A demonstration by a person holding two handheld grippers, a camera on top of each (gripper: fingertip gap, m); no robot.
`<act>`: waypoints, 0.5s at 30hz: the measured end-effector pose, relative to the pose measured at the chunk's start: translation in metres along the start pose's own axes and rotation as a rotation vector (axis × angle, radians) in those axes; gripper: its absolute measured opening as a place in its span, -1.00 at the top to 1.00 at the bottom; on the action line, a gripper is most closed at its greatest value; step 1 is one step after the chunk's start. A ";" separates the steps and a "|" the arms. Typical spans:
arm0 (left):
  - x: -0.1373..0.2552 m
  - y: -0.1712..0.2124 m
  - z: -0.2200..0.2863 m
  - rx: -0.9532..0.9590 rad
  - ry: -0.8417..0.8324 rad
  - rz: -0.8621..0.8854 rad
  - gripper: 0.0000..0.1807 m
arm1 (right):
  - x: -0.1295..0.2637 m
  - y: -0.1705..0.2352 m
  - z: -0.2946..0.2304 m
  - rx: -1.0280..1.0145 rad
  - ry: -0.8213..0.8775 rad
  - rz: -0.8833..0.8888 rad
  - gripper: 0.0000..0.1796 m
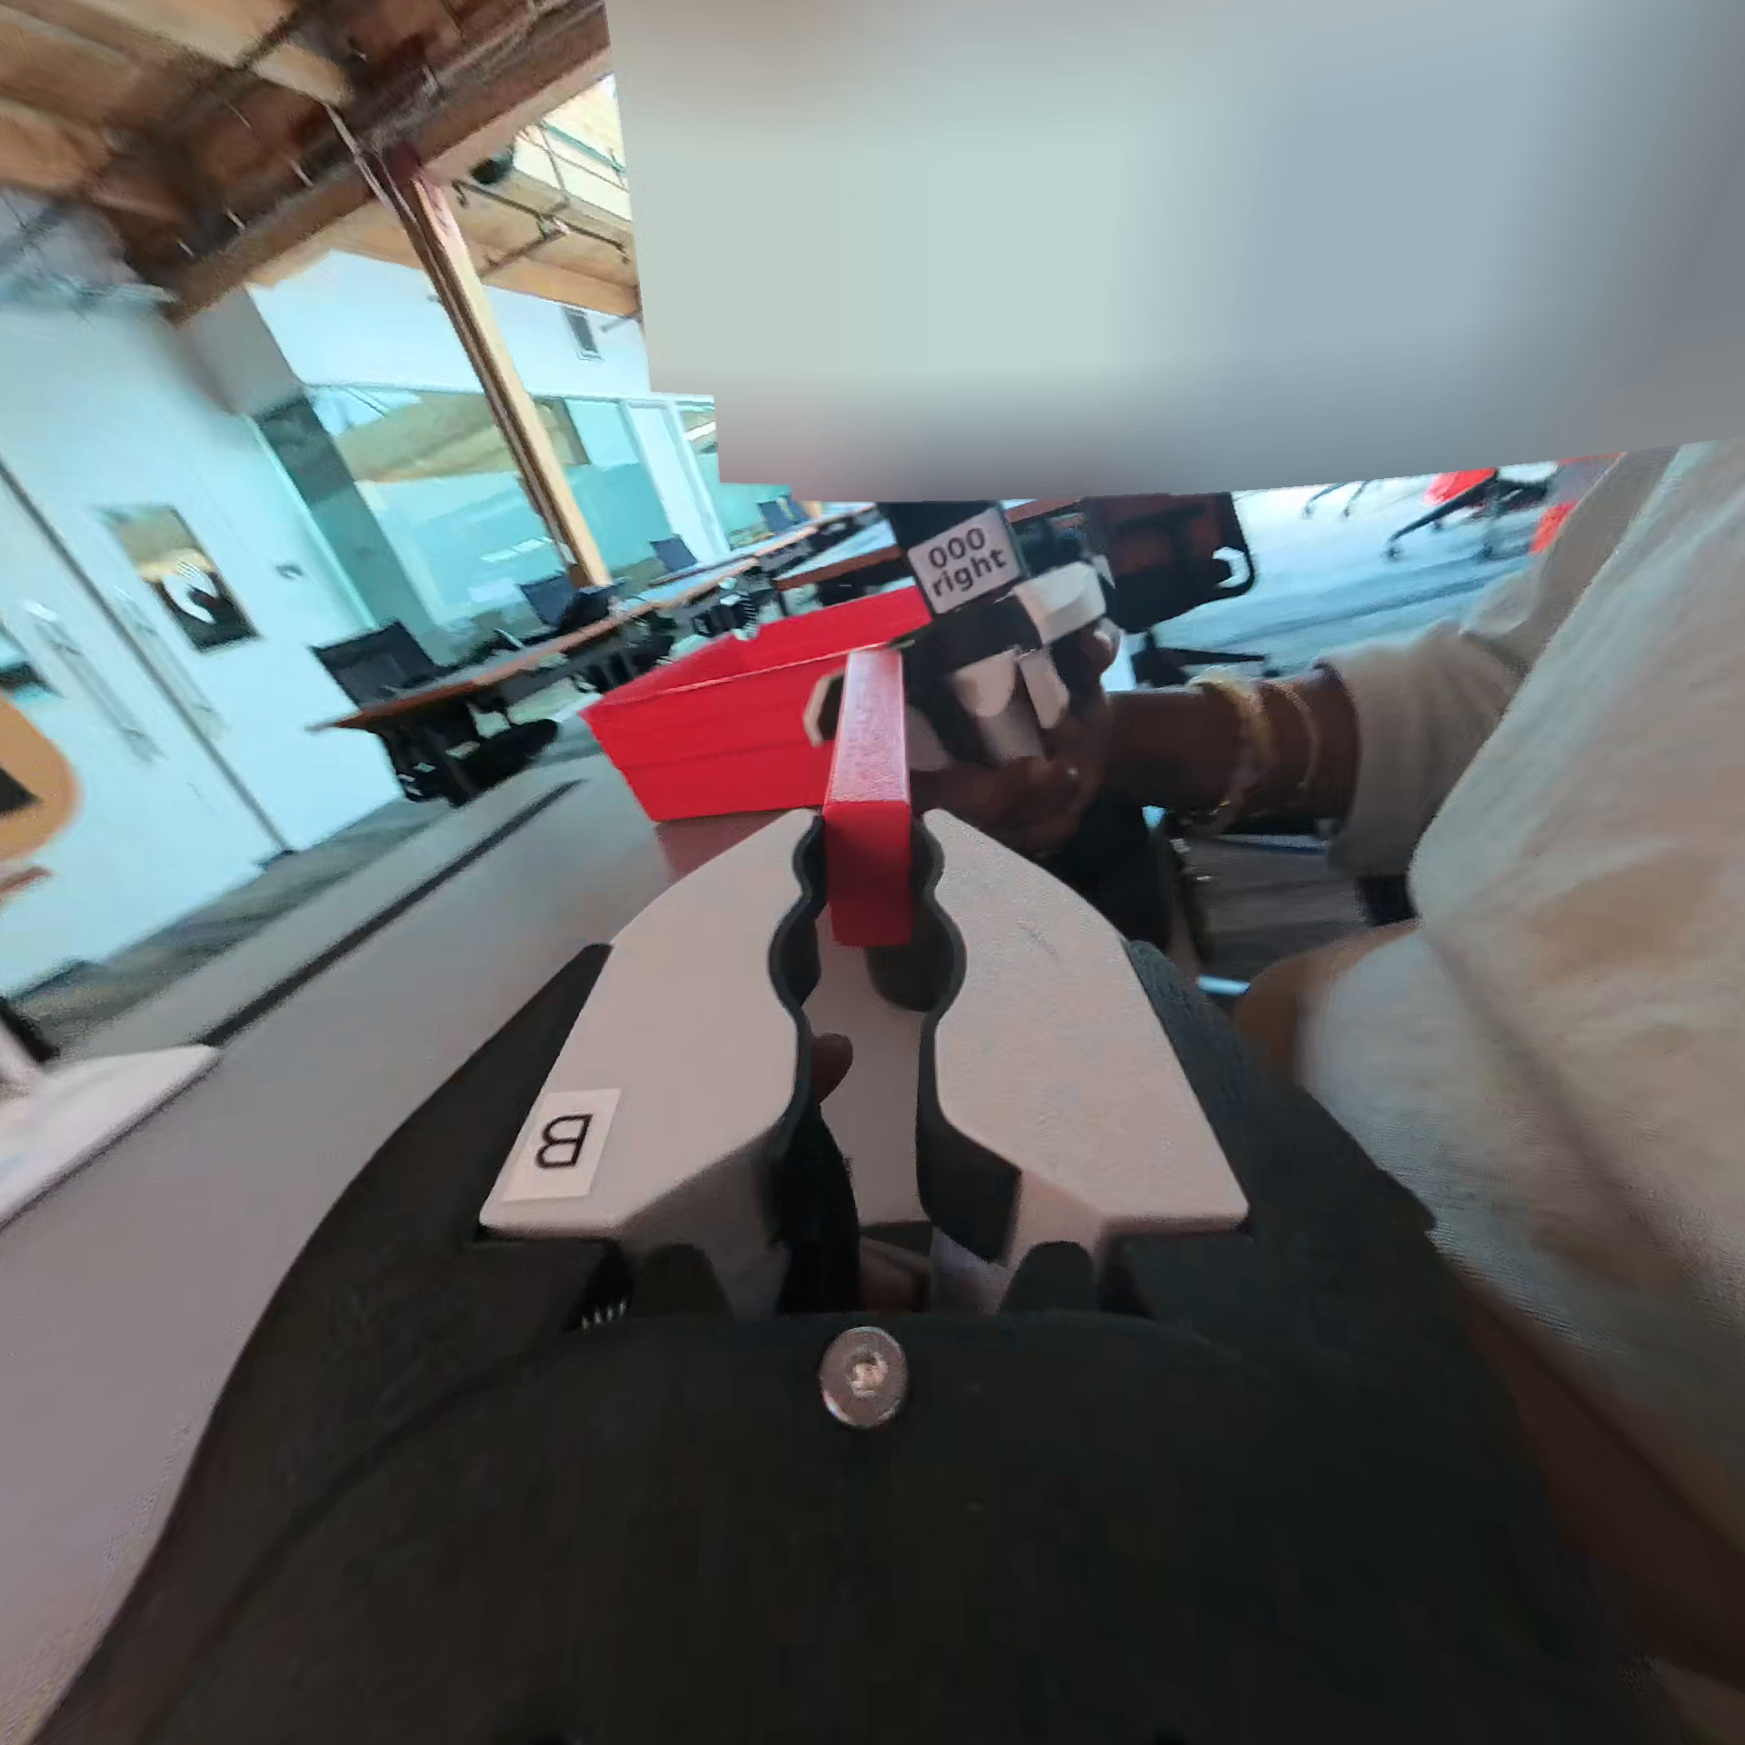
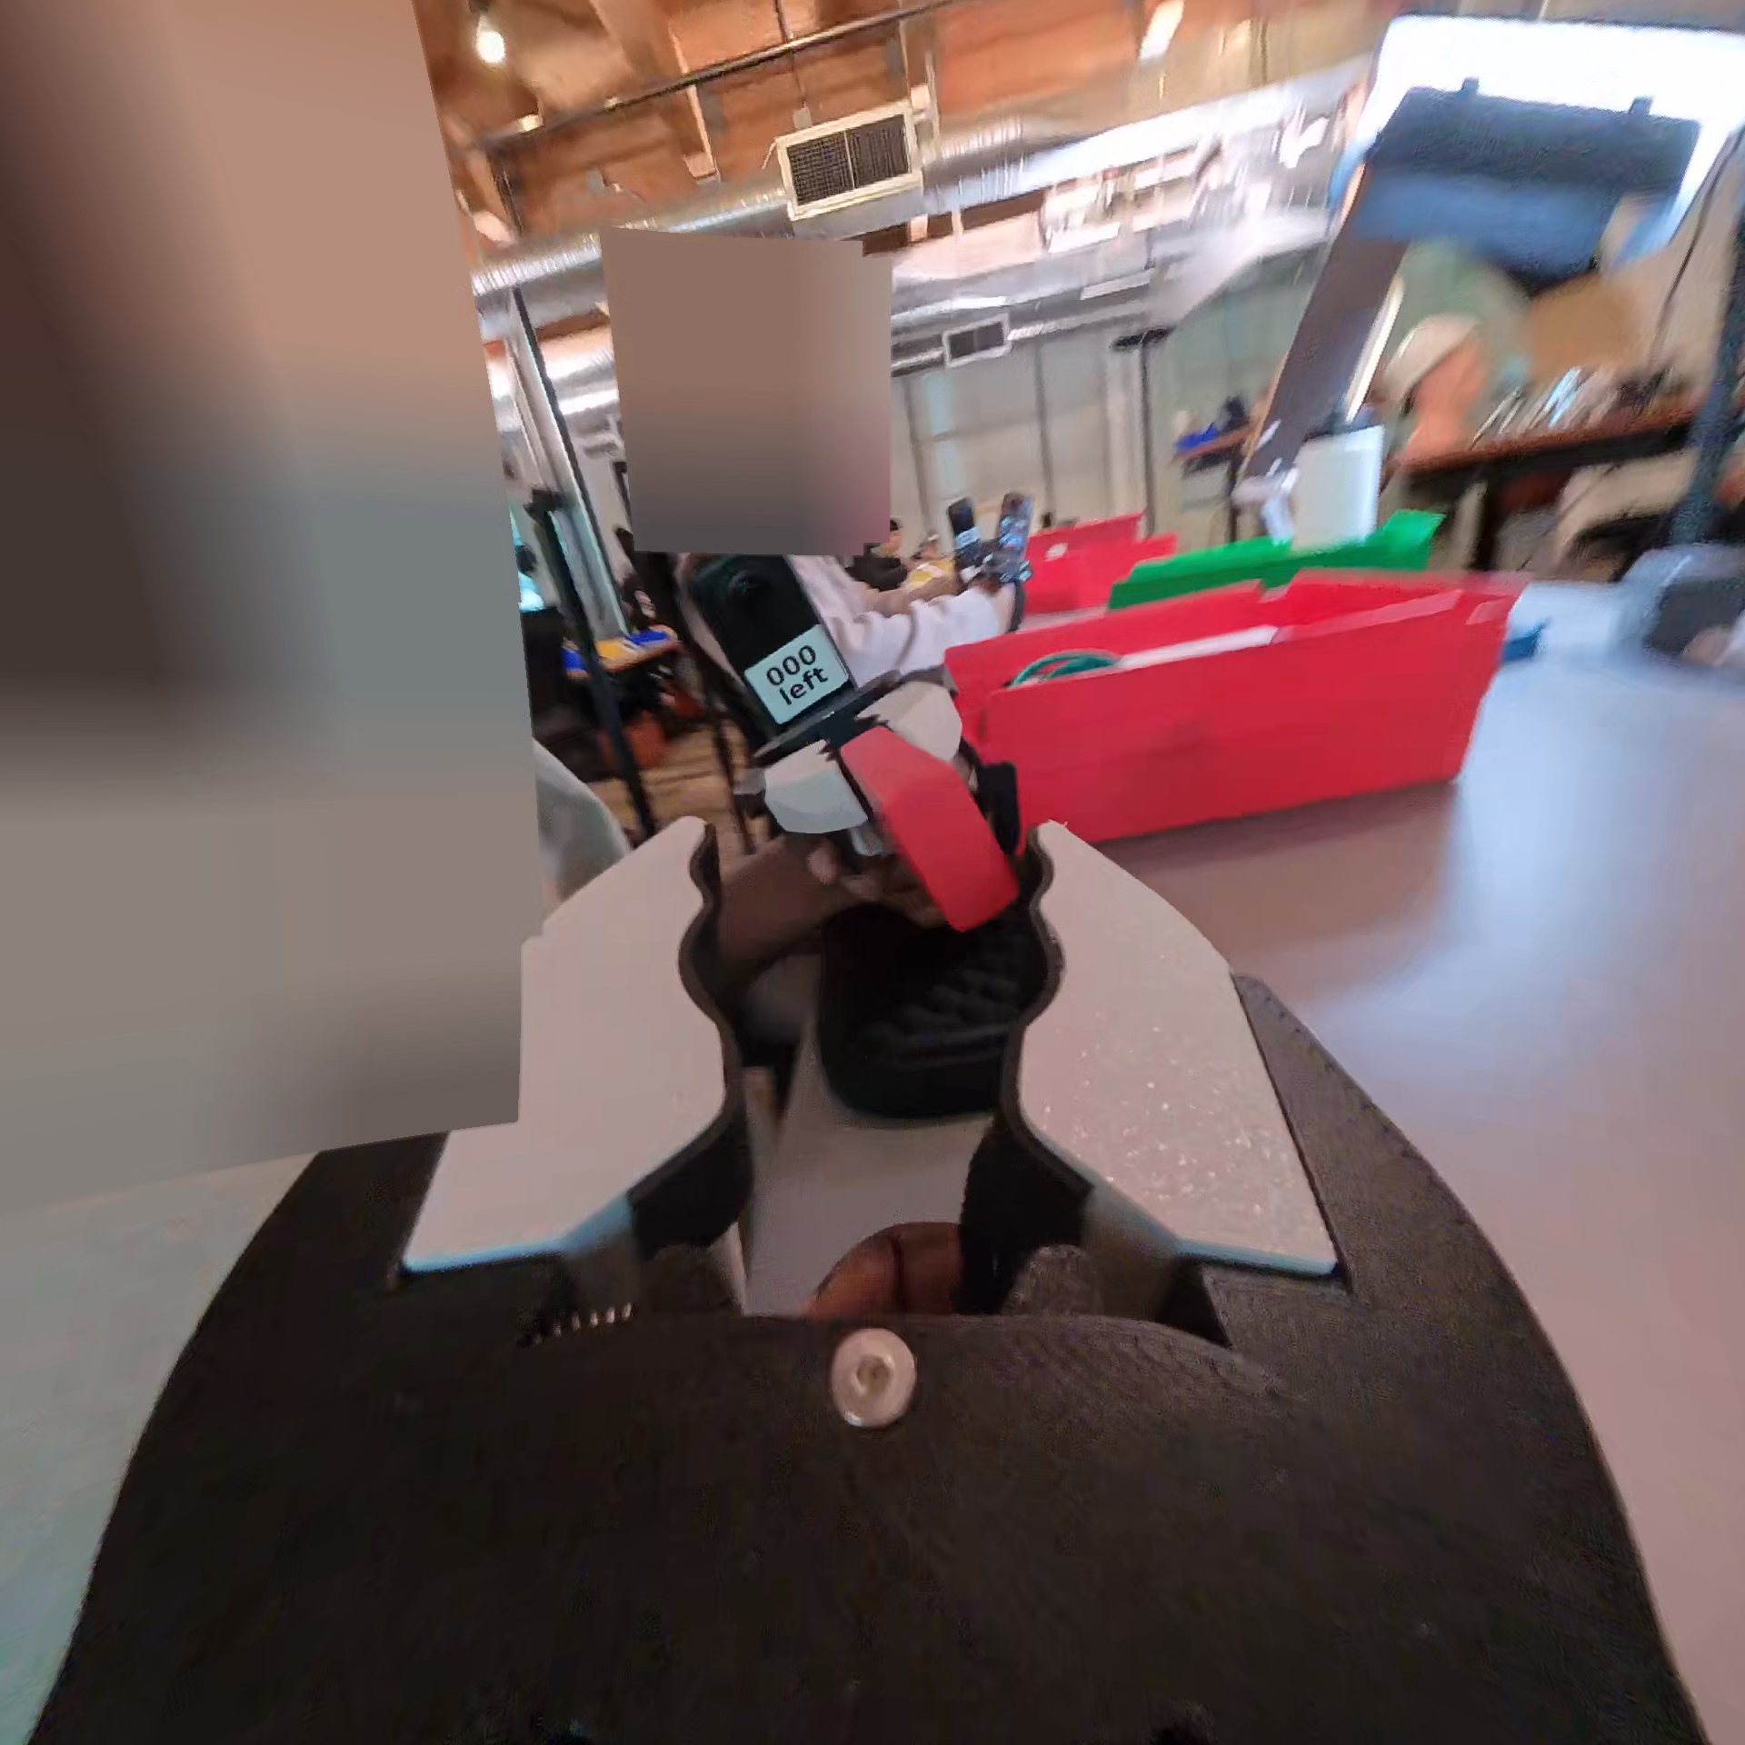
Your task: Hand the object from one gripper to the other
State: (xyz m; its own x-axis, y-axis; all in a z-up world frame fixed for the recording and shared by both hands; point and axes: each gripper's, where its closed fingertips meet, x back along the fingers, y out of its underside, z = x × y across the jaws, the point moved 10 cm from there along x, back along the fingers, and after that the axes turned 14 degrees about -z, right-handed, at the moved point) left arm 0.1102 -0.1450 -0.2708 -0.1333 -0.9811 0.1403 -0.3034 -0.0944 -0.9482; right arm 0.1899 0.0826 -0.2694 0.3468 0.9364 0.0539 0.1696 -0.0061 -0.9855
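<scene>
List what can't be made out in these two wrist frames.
- Far end of the flat red plastic bar: in the left wrist view it runs away from the camera, so whether the right gripper touches it is unclear.
- Contents of the red plastic bin: right wrist view, mostly hidden by its wall.
- Background desks: too blurred.
- Upper areas: masked in both views.

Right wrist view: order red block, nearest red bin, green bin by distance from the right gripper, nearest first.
From the right gripper:
1. red block, at its fingertips, clamped in the left gripper.
2. red bin, beyond on the table, to the right.
3. green bin, behind that red bin.
</scene>
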 end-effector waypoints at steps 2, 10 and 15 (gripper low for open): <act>0.001 0.001 -0.005 0.071 0.061 -0.009 0.82 | 0.000 0.000 -0.008 0.172 0.108 0.010 0.43; 0.000 0.002 -0.005 0.085 0.125 -0.024 0.82 | -0.003 0.002 -0.006 0.177 0.128 -0.032 0.60; 0.003 0.001 -0.007 0.109 0.106 0.022 0.82 | -0.012 0.004 -0.003 0.159 0.152 -0.143 0.60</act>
State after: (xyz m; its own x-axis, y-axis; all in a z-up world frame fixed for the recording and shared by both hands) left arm 0.1027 -0.1473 -0.2692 -0.2398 -0.9603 0.1429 -0.1960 -0.0963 -0.9759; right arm 0.1887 0.0701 -0.2731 0.4668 0.8599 0.2066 0.0840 0.1895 -0.9783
